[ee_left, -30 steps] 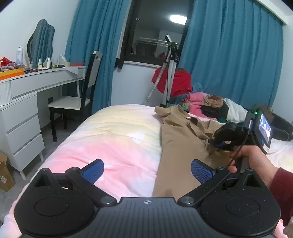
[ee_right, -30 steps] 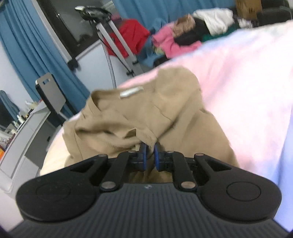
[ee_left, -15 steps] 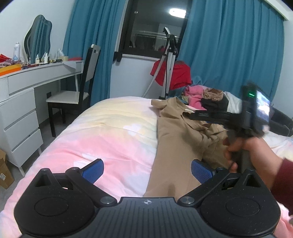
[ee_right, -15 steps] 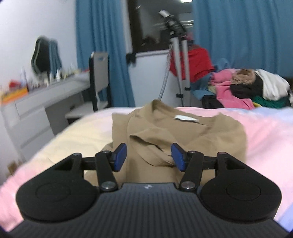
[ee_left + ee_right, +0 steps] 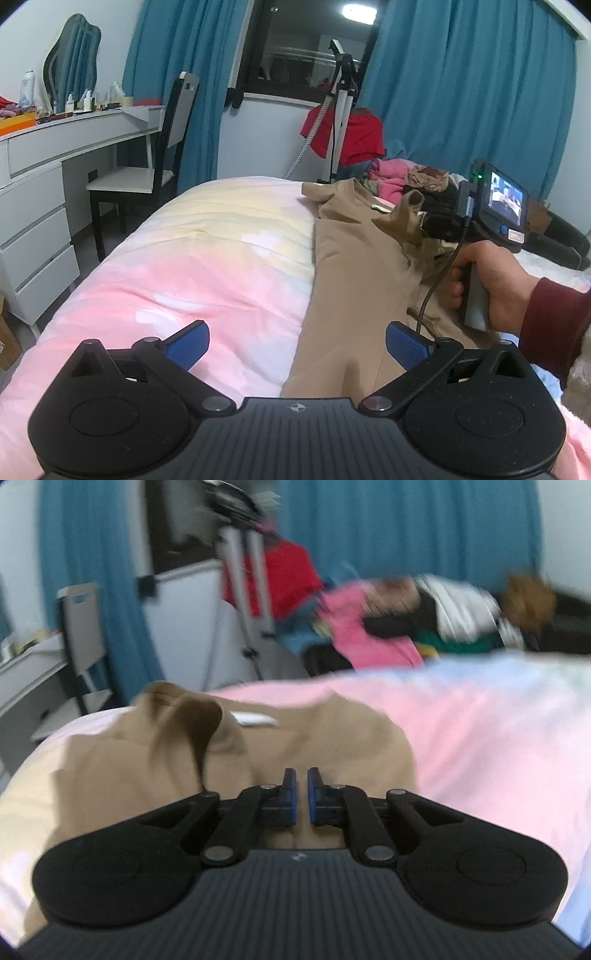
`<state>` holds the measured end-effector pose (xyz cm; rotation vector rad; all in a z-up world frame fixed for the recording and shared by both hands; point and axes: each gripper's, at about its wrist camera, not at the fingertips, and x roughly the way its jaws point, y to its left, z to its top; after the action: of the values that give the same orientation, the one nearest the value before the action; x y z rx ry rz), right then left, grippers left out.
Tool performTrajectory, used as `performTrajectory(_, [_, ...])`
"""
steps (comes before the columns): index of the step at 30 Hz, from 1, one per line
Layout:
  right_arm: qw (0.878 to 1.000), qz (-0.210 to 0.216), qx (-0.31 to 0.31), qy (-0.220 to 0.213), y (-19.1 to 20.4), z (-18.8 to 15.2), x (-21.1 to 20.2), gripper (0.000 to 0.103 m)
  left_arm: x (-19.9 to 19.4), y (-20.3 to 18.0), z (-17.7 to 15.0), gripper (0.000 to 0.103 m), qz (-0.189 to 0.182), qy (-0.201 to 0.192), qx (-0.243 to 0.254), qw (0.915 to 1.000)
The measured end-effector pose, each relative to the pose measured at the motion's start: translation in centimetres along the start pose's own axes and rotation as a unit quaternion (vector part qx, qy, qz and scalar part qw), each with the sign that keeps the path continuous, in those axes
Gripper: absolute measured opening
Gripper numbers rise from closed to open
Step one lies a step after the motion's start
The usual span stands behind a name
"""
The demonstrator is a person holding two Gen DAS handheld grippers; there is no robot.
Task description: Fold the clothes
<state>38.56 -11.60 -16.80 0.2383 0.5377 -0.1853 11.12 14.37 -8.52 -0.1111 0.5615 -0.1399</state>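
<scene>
Left hand-held gripper [image 5: 297,341]: we hold it low over the near edge of the bed [image 5: 207,266], blue pads spread wide, nothing between them; unchanged over the last second.

Tan garment [image 5: 354,266]: it lies lengthwise on the pink and yellow bed, right of the middle, collar and white label [image 5: 255,719] at the far end. One part now stands up in a peak beside the right hand-held gripper, where half a second ago the cloth lay flatter.

Right hand-held gripper [image 5: 301,794]: half a second ago its pads stood wide above the garment; now they are drawn nearly together. The left view shows cloth lifted at its tip, so we judge it has pinched a fold, though its own blurred view leaves the pinch itself unconfirmed.

Meaning for the task: a fresh grip is likely taken, and this part can be carried over for a fold.
</scene>
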Motion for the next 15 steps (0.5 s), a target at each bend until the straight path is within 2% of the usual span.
performTrajectory(3, [0.999, 0.025, 0.047, 0.007, -1.8, -0.3, -0.4, 0.012, 0.3, -0.2, 0.0, 0.102, 0.003, 0.001, 0.006, 1.0])
performTrajectory(6, [0.997, 0.044, 0.055, 0.007, -2.4, -0.5, -2.8, 0.012, 0.5, -0.4, -0.1, 0.102, 0.003, 0.003, 0.01, 0.9999])
performTrajectory(11, [0.995, 0.087, 0.038, -0.003, -2.9, -1.1, -10.5, 0.012, 0.3, -1.1, -0.1, 0.102, -0.001, 0.002, 0.029, 0.9996])
performTrajectory(15, [0.993, 0.113, 0.04, 0.001, -3.9, -3.4, -17.6, 0.013, -0.8, -1.5, -0.2, 0.102, -0.007, 0.004, 0.037, 0.9993])
